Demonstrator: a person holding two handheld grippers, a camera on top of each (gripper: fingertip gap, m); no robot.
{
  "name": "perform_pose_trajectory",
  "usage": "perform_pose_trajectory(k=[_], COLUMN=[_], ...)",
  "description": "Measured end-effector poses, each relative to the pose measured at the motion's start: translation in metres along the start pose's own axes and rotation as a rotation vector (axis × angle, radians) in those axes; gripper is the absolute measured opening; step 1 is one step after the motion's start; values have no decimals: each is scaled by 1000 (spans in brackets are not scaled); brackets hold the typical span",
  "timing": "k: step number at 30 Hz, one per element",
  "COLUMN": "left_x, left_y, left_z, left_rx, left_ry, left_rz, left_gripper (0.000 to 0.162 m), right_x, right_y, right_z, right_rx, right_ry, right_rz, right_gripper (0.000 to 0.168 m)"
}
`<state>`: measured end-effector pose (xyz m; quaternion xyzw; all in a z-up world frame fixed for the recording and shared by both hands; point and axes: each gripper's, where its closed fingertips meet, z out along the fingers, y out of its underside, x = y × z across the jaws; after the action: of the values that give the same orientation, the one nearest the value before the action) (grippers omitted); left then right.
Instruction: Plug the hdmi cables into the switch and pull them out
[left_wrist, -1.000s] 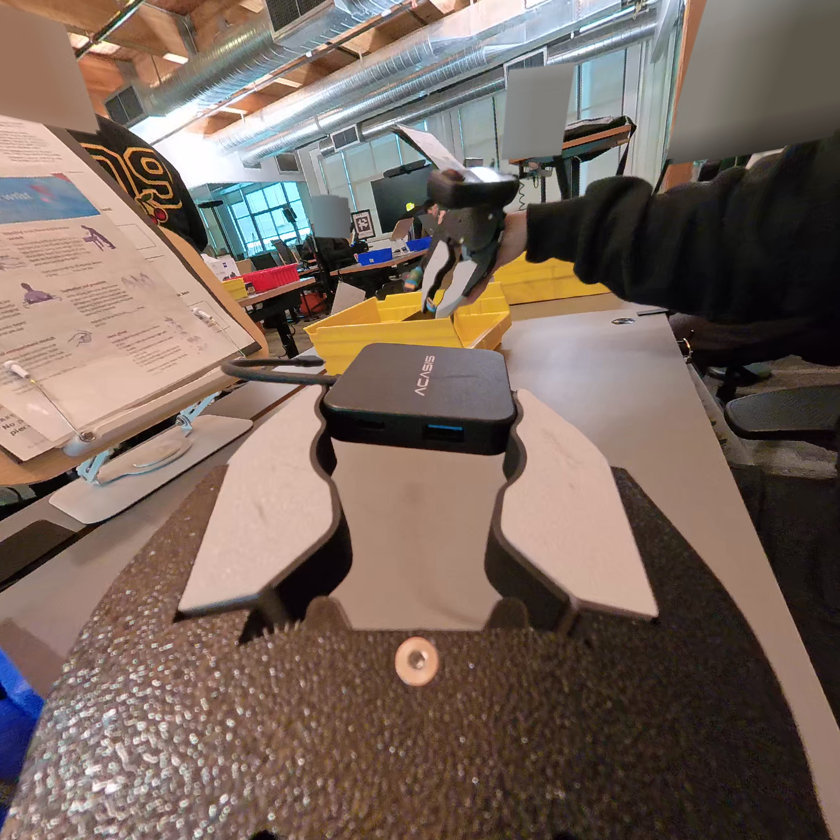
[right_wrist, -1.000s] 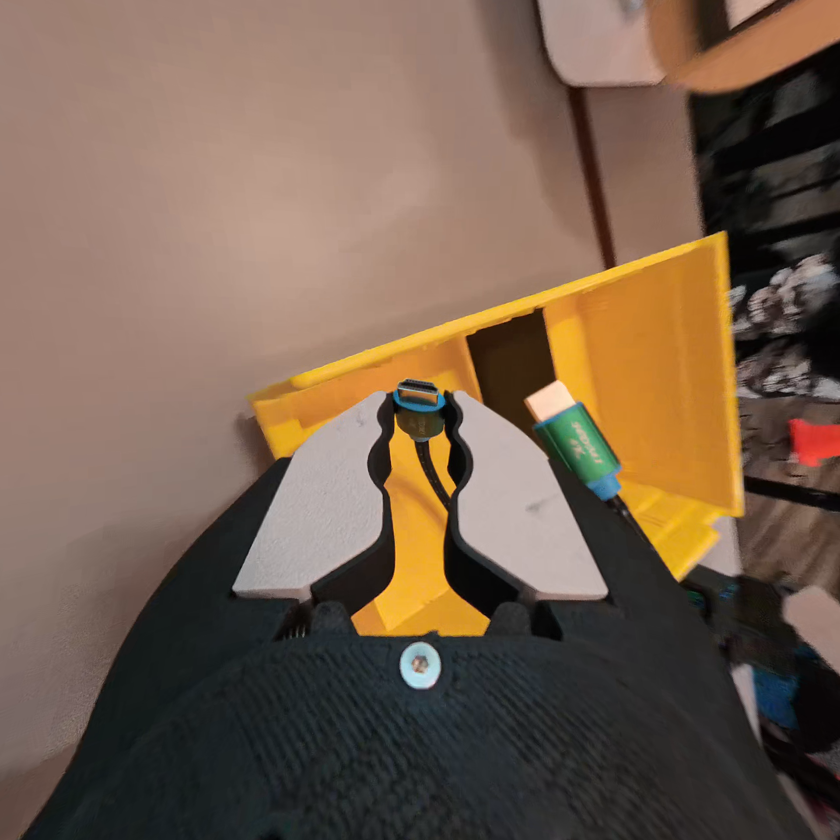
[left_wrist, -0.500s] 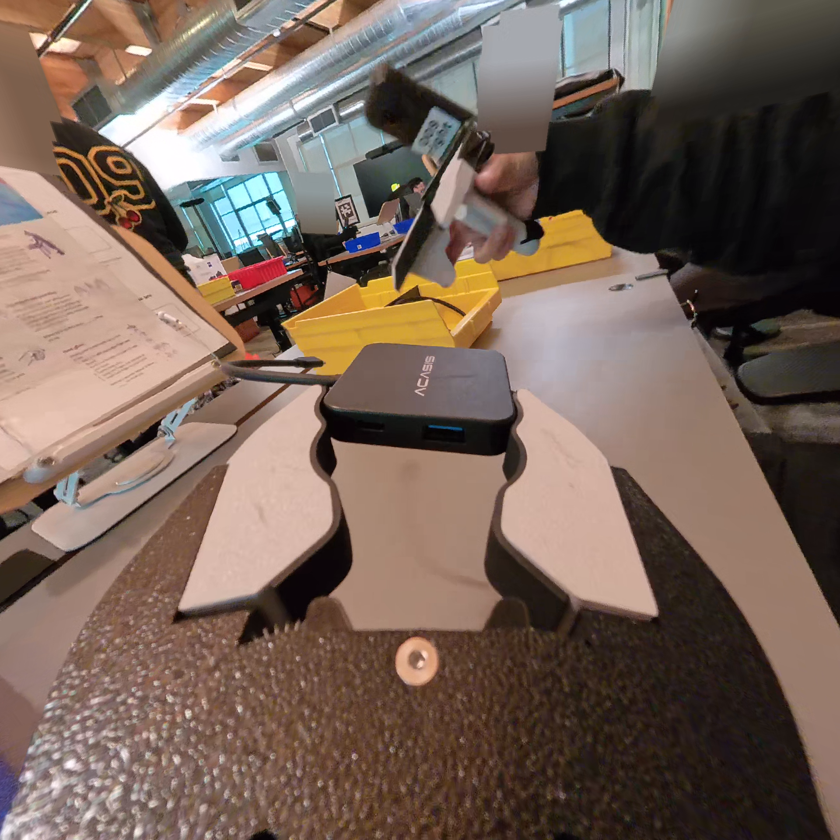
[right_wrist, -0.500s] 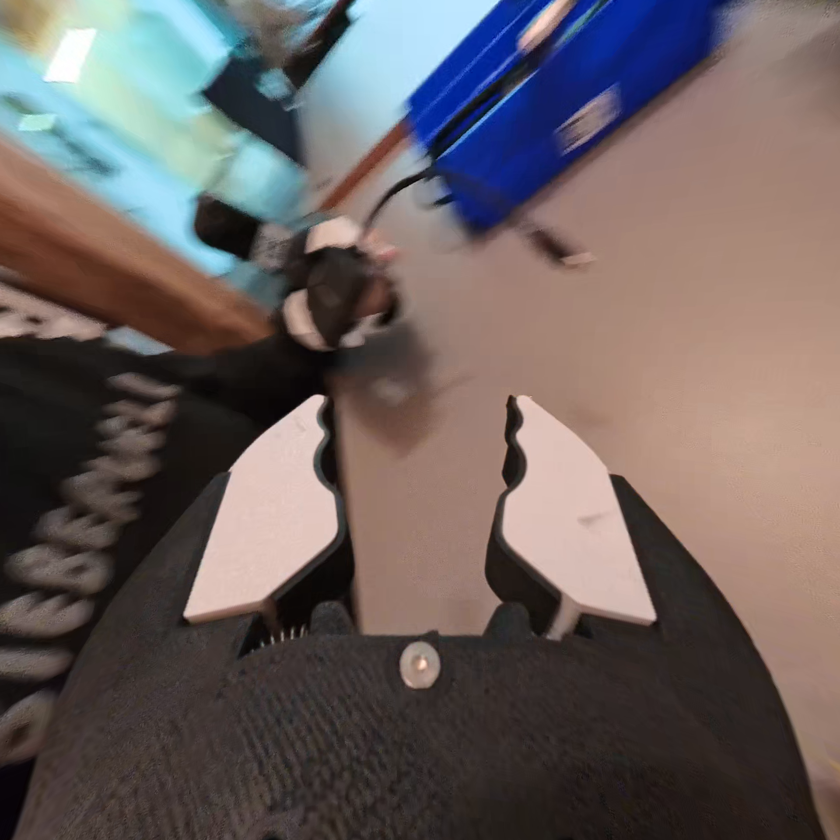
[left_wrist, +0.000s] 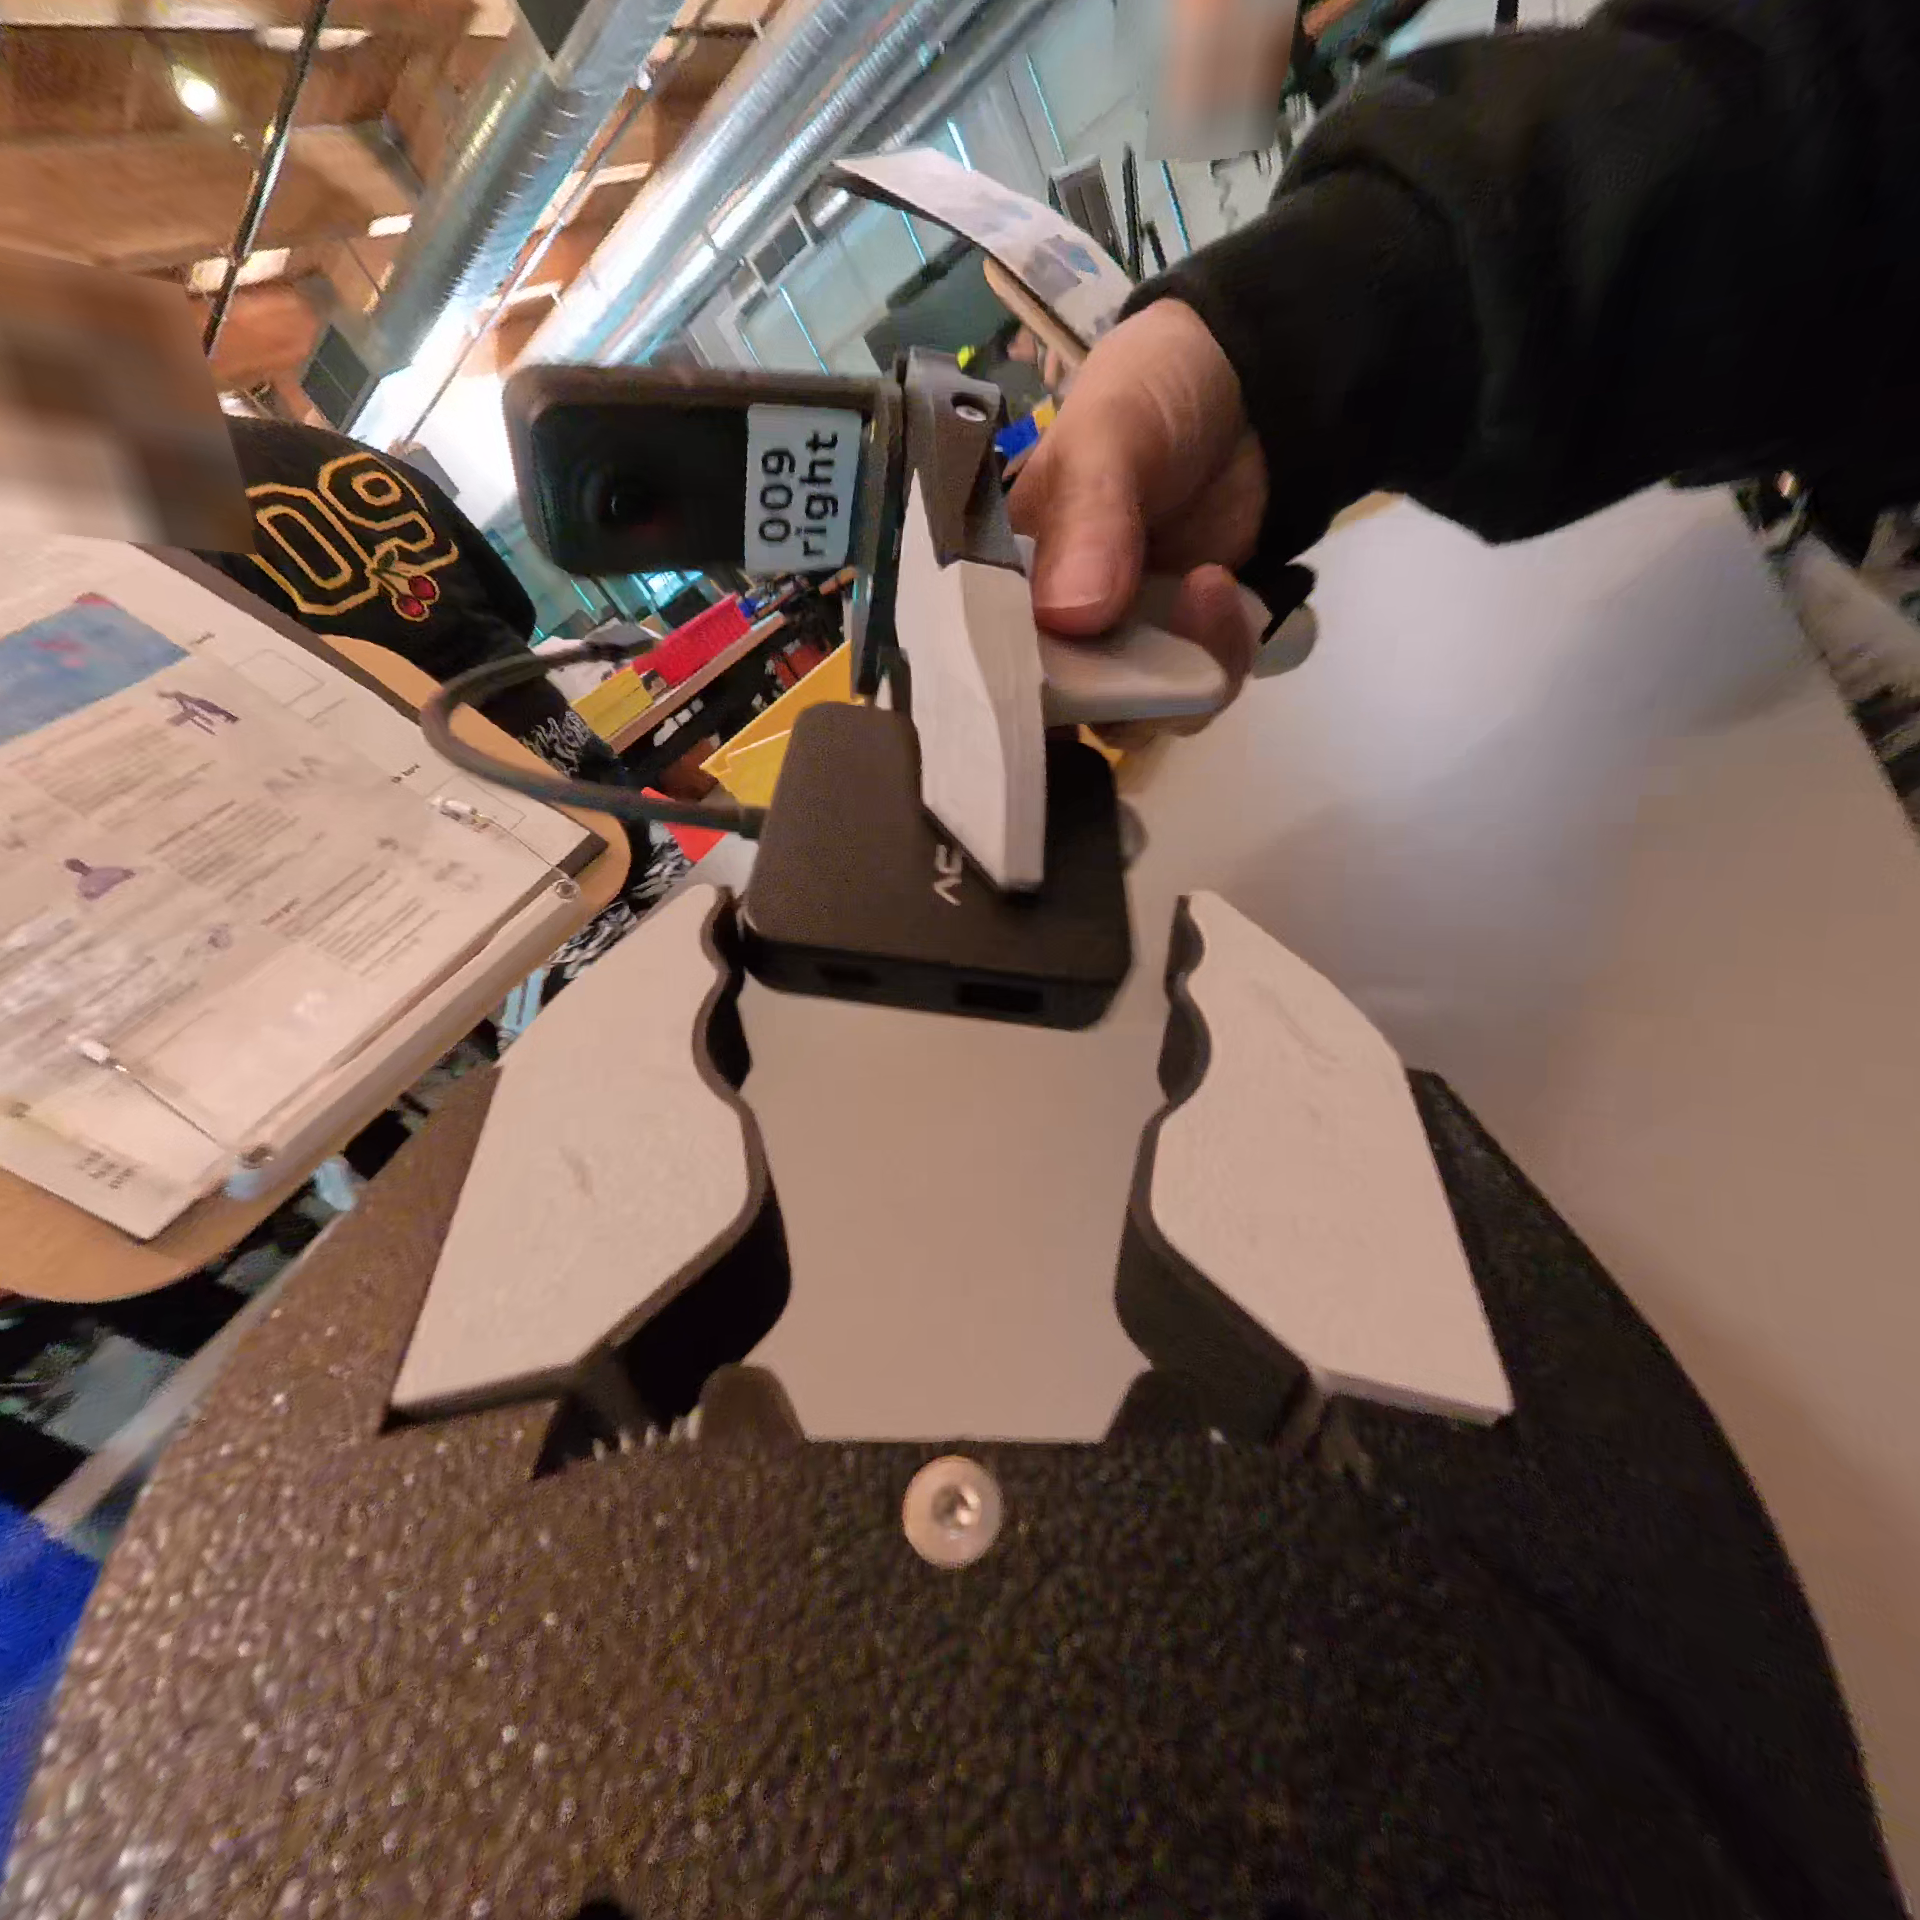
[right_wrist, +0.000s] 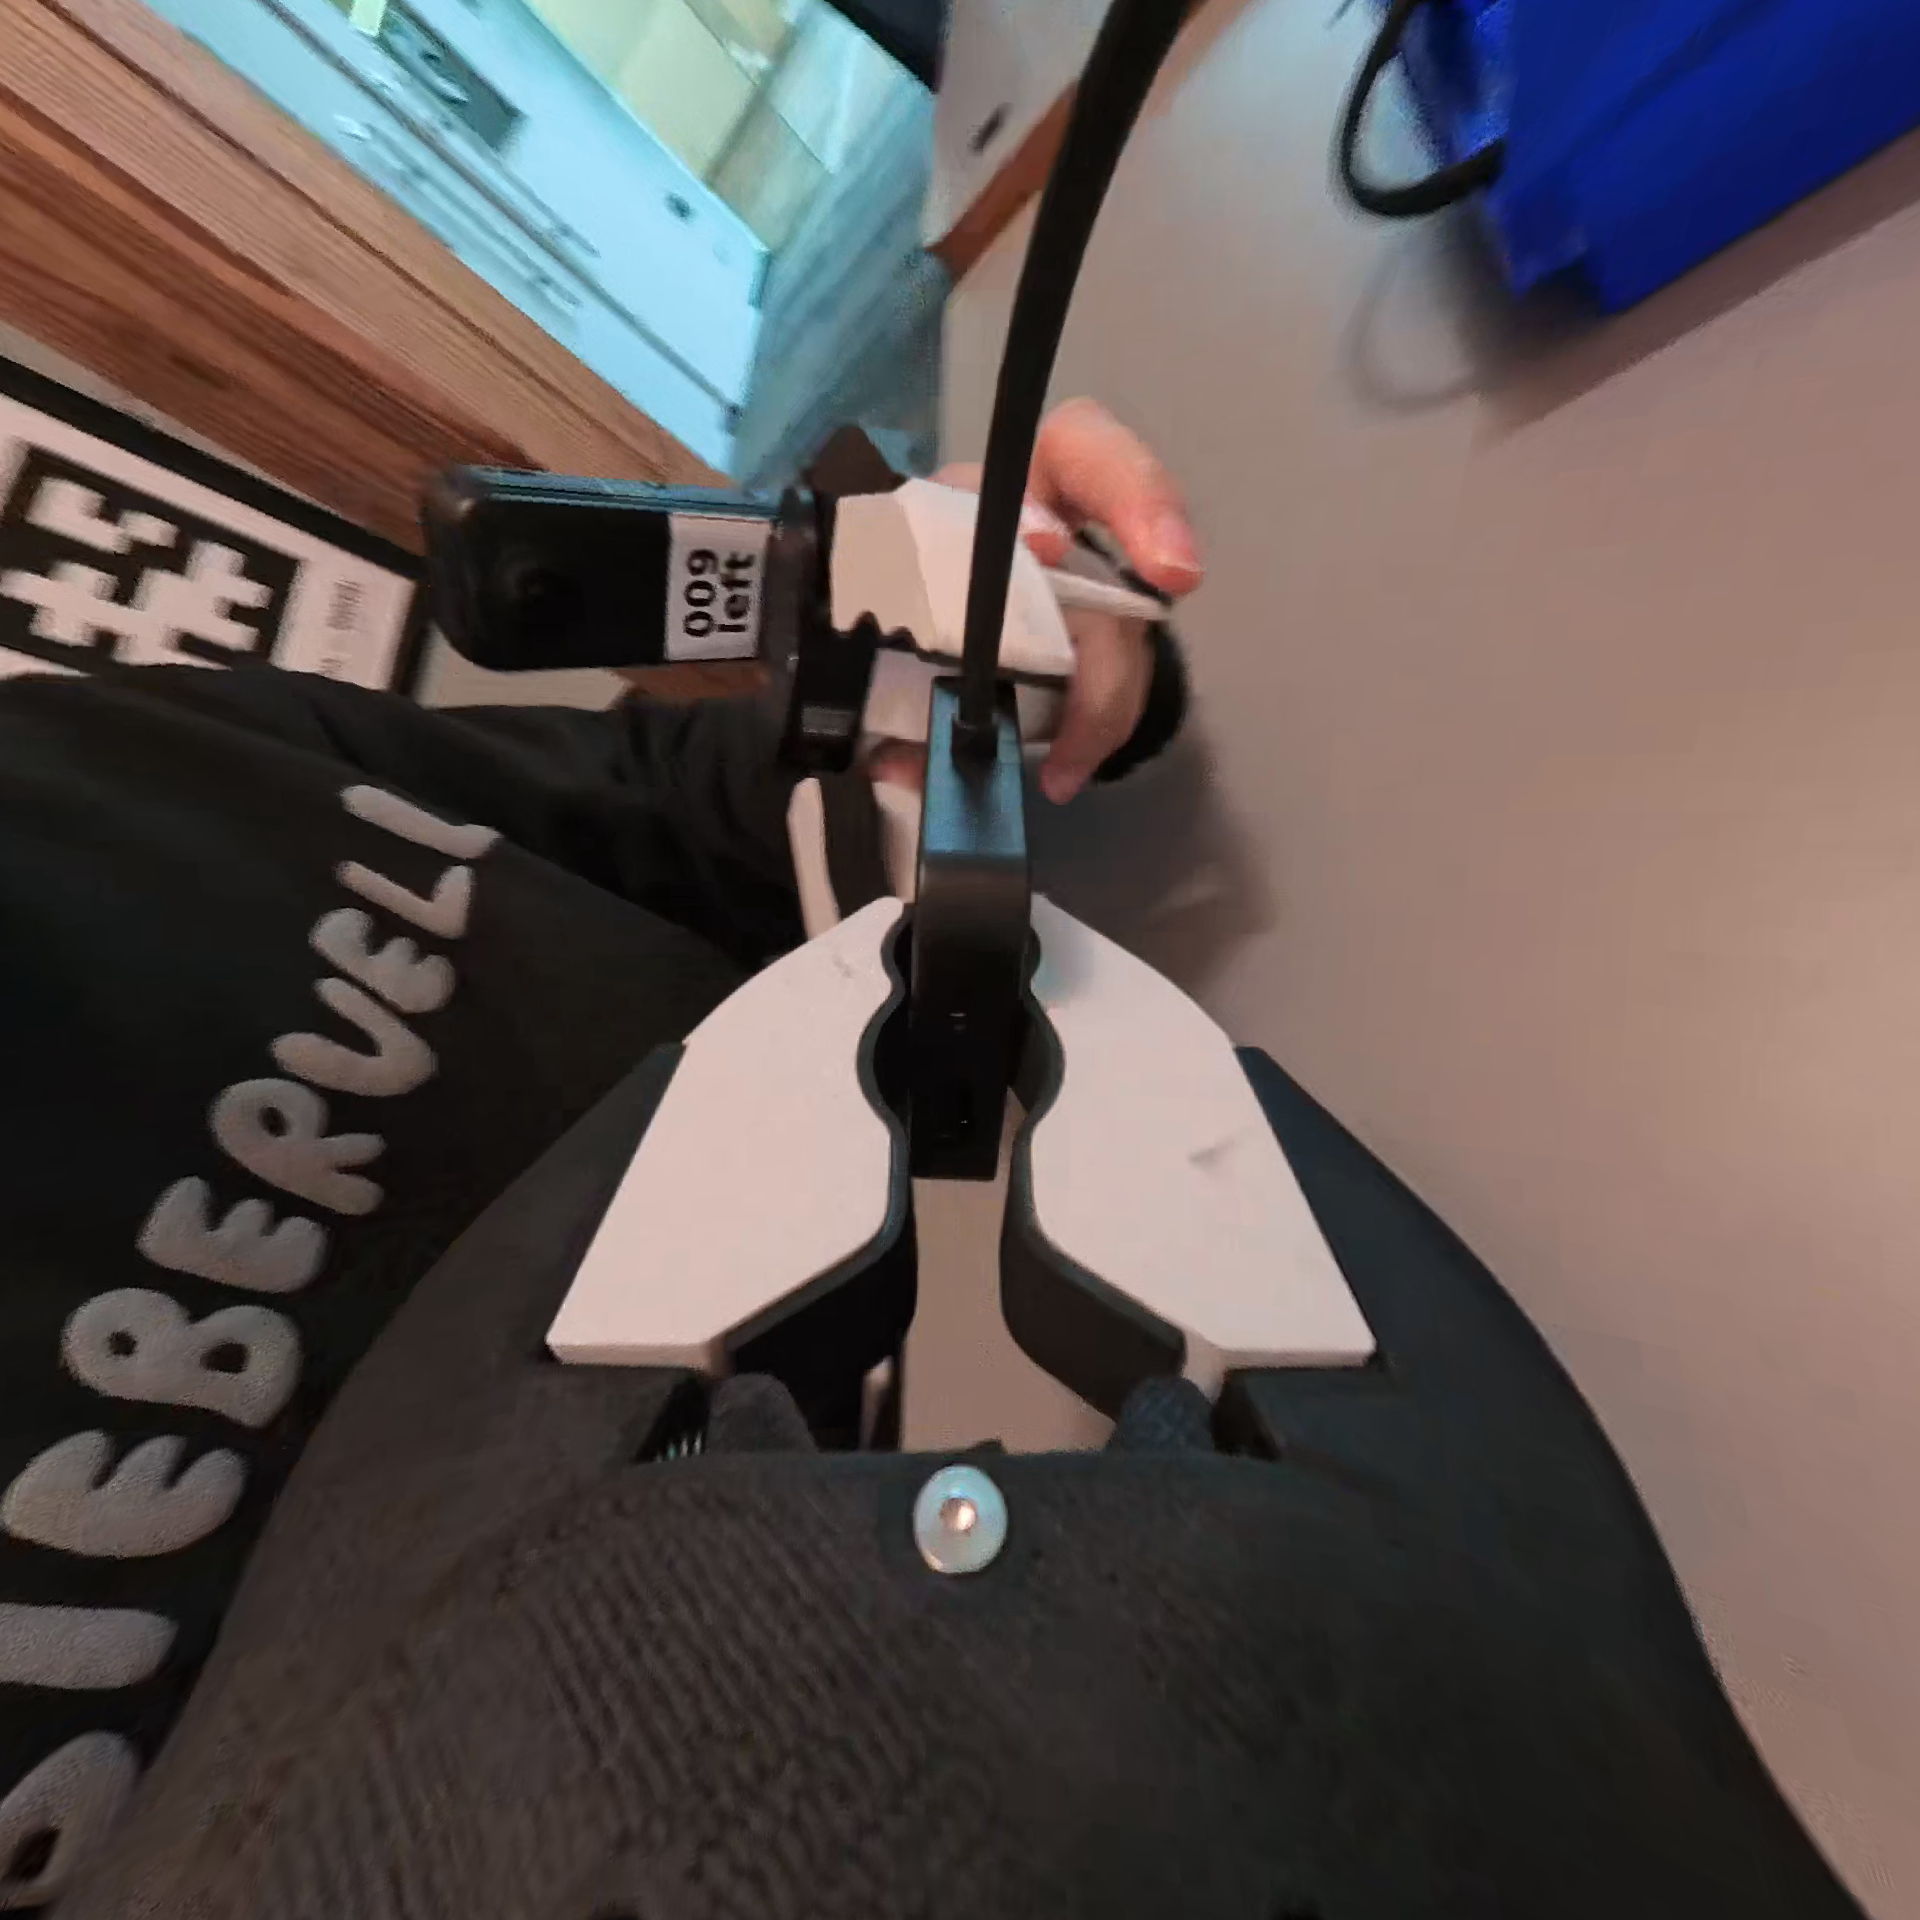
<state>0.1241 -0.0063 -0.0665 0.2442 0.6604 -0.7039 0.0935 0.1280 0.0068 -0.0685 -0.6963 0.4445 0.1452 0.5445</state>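
1. Switch (right_wrist: 968, 966) sits edge-on, pinched in the closed right claw (right_wrist: 964, 940), just off the worktop (right_wrist: 1558, 831).
2. Left claw (left_wrist: 940, 925) gapes at the switch, holding nothing.
3. Risk: the thin-edge grip could twist and slip.

Left wrist view low, close behind the switch (left_wrist: 935, 883), right wrist view close, facing back, both sharing it

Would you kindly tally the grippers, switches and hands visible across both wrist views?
Grippers: 2 (left gripper, right gripper)
Switch: 1
Hands: 2 (right hand, left hand)
Total: 5
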Motion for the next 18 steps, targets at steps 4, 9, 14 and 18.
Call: perform_pose_trajectory(k=[4,9,14,18], left_x=[0,-2,-6,-14], left_y=[4,9,7,5], left_z=[-3,0,0,-6], left_rx=[33,117,158,204], left_ry=[36,14,14,-2], left_rz=[-110,-273,-365,-416], left_gripper=[81,70,66,64], right_x=[34,120,164,195], right_y=[-30,-30,22,54], right_z=[-83,-283,-408,-431], right_rx=[55,-132,-554,-718], right_ry=[325,1135,1407,1401], right_rz=[-69,-71,157,289], right_gripper=[14,14,14,14])
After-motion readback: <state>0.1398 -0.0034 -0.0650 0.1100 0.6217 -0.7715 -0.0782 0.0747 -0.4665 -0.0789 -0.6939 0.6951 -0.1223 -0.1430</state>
